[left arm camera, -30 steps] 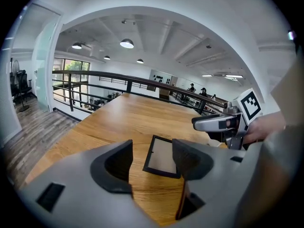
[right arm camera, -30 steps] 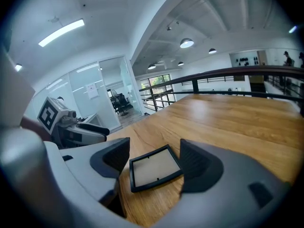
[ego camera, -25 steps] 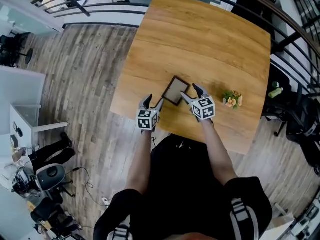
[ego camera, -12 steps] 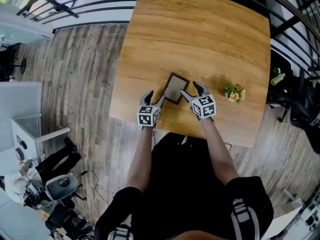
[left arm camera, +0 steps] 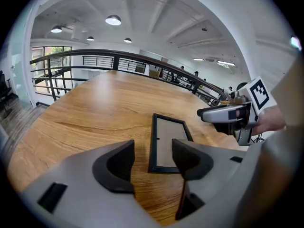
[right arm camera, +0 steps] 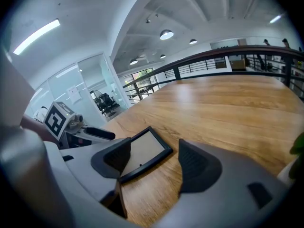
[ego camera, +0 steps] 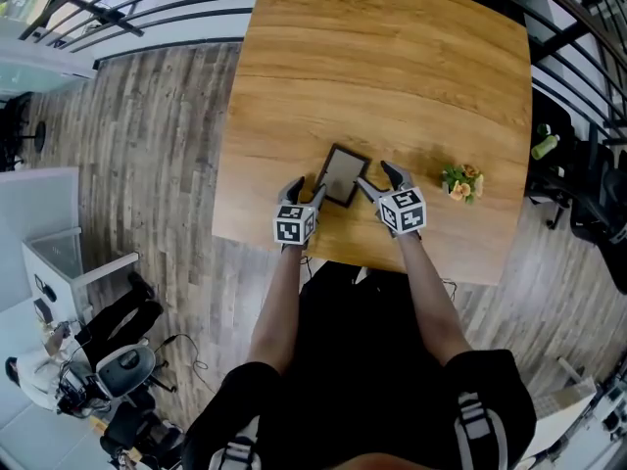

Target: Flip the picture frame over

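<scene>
No legible text, brand, number or sign is recorded in any view. Black-and-white square coded patterns are noted on the left marker cube (ego camera: 293,225) of the left hand-held gripper (ego camera: 306,190) and on the right marker cube (ego camera: 402,211) of the right hand-held gripper (ego camera: 377,177). These patterns cannot be read as characters.

Overhead, two low; picture frame (ego camera: 343,175) shared

floor: grey-brown wood planks (ego camera: 157,145) | furniture: big light wood table (ego camera: 392,57) | edge: black railing (left arm camera: 95,52) past the table's far side | ceiling (left arm camera: 156,13): white, round lamps (left arm camera: 113,19) lit | walls: glass wall (right arm camera: 90,80), bright window (left arm camera: 50,51)
</scene>
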Demonstrator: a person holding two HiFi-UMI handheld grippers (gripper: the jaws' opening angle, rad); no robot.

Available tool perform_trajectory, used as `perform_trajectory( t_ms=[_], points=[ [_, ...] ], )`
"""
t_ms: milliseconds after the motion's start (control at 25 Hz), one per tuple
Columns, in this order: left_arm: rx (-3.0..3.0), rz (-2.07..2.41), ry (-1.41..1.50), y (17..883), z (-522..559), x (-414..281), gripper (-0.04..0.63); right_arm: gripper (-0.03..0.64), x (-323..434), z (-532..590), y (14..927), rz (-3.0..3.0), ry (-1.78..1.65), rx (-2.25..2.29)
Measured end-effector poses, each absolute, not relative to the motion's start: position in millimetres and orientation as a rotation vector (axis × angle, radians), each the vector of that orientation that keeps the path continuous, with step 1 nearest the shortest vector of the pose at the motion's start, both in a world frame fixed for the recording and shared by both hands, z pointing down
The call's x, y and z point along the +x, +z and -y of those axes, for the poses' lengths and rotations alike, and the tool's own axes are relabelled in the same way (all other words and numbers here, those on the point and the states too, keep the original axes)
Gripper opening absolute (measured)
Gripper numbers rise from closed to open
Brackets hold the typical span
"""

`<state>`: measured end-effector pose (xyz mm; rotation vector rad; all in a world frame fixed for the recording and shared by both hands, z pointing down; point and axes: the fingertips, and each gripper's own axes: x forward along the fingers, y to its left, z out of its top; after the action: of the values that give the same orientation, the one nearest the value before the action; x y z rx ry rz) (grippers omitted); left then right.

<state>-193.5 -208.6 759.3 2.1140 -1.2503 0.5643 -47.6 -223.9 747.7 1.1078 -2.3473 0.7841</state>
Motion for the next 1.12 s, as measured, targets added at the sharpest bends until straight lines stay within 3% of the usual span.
perform_trajectory(
  t_ms=[1120],
  points=[
    [2.152, 1.210, 0.735, 785.6, 226.9, -180.1, 0.140, 0.301, -23.6, 226.2, 760.2, 2.288, 0.834, 1.175]
  ],
)
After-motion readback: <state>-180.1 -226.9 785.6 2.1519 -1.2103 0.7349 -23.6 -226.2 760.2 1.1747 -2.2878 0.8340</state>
